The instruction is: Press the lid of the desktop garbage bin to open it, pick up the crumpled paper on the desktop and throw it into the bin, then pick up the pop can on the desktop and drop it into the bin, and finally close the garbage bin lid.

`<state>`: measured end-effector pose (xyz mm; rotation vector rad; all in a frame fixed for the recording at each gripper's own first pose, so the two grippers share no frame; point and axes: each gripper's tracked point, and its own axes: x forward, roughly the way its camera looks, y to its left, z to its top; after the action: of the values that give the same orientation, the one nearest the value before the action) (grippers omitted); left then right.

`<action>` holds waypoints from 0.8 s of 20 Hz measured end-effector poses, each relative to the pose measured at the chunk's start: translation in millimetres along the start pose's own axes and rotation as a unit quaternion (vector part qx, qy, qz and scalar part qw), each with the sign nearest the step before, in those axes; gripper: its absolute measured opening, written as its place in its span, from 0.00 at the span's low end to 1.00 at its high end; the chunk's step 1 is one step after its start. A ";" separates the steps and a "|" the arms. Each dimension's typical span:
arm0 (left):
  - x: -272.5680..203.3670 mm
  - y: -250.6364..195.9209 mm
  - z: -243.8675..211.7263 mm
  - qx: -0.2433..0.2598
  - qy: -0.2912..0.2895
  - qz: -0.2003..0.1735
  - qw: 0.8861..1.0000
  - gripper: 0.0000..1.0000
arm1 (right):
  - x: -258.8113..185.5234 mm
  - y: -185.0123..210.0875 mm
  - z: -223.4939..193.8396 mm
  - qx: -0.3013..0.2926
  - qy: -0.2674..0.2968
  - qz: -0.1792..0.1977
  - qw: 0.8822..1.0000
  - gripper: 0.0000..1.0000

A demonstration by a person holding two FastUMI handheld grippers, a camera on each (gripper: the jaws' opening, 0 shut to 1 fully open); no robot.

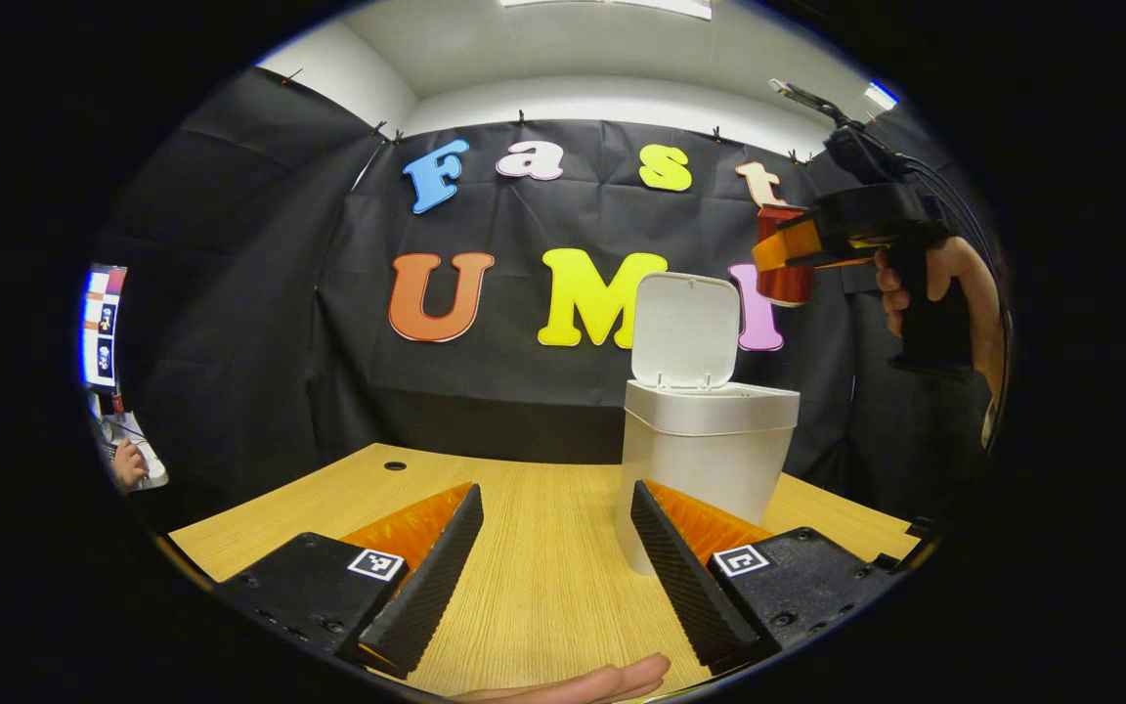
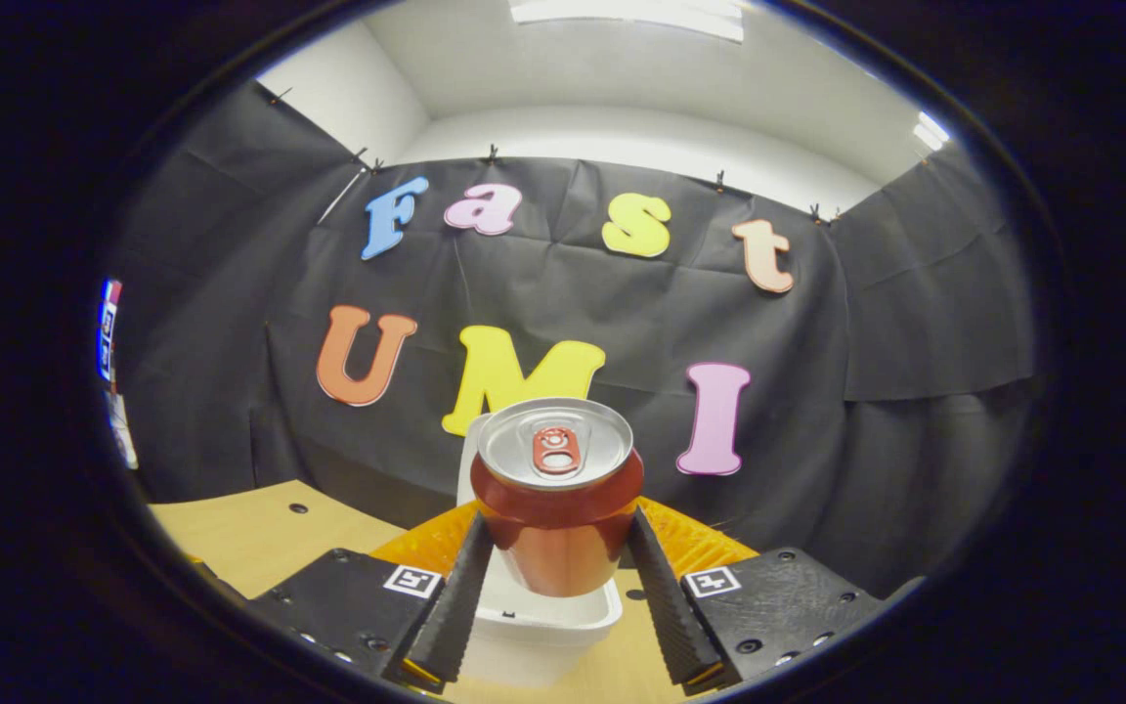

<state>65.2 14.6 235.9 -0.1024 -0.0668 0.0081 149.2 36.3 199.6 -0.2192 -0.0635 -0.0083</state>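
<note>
A red pop can [image 2: 558, 508] is held upright between the two ribbed fingers [image 2: 455, 587] of the right hand-held gripper [image 2: 555, 587], both fingers being pressed against its smooth, rounded sides. Its silver top and pull tab are turned up toward the camera. Directly below the can, the open mouth of the white plastic bin [image 2: 543, 626] is seen, with the raised lid [image 2: 473, 450] behind it at about 12 o'clock.

In the left gripper view, the bin [image 1: 700, 460] is shown standing on the pale wood-grain surface [image 1: 534, 567], a squarish body with rounded corners, its flat lid [image 1: 685, 328] hinged up at the back. The right hand-held gripper [image 1: 783, 254] is seen at about 2 o'clock, raised well above the bin's rim and to its right, carried level by a hand [image 1: 944, 284] wrapped around a dark pistol-style handle; the can [image 1: 786, 279] hangs in its grip.

The left hand-held gripper [image 1: 553, 577] is held low over the surface, its jaws spread wide with nothing between them. Its right finger [image 1: 680, 577] lies just in front of the bin's base. A fingertip [image 1: 602, 680] of the person shows at 6 o'clock.
</note>
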 end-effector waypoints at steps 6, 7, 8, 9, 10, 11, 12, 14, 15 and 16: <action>0.5 0.2 -2.4 0.010 0.003 0.000 1.000 0.98 | 45.8 0.8 -24.0 -0.019 0.031 -0.017 0.999 0.77; 0.3 0.4 -2.6 0.009 0.004 0.001 1.000 0.99 | 52.2 0.0 -29.4 -0.020 0.035 -0.019 0.999 0.77; -0.6 0.3 -2.6 0.007 0.004 0.002 1.000 0.98 | 59.2 -0.4 -36.0 -0.018 0.043 -0.019 0.999 0.76; -0.6 0.3 -1.8 0.004 0.001 0.002 1.000 0.94 | 65.2 0.3 -43.2 -0.017 0.050 -0.019 0.998 0.76; 2.3 0.3 -1.9 0.001 -0.002 0.000 1.000 0.99 | 67.5 0.8 -50.3 -0.016 0.056 -0.019 0.998 0.76; 3.4 0.6 -2.6 -0.003 0.000 0.000 1.000 0.99 | 72.8 1.9 -56.3 -0.016 0.061 -0.017 0.998 0.76; 6.1 0.7 -5.0 -0.004 0.001 -0.001 1.000 0.99 | 81.2 4.3 -62.3 -0.017 0.065 -0.015 0.998 0.76; 6.2 2.1 -7.1 0.001 0.006 0.002 1.000 0.99 | 90.9 8.8 -73.8 -0.023 0.074 -0.009 0.997 0.77; 6.7 1.9 -8.6 0.003 0.008 0.003 1.000 0.99 | 94.4 11.9 -79.6 -0.026 0.078 -0.003 0.997 0.78; 6.2 0.6 -9.1 0.003 0.007 0.003 1.000 0.99 | 97.8 13.9 -86.3 -0.030 0.085 -0.001 0.996 0.76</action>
<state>72.0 14.3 227.2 -0.0965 -0.0518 0.0138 252.3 30.9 118.7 -0.2773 0.1058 -0.0298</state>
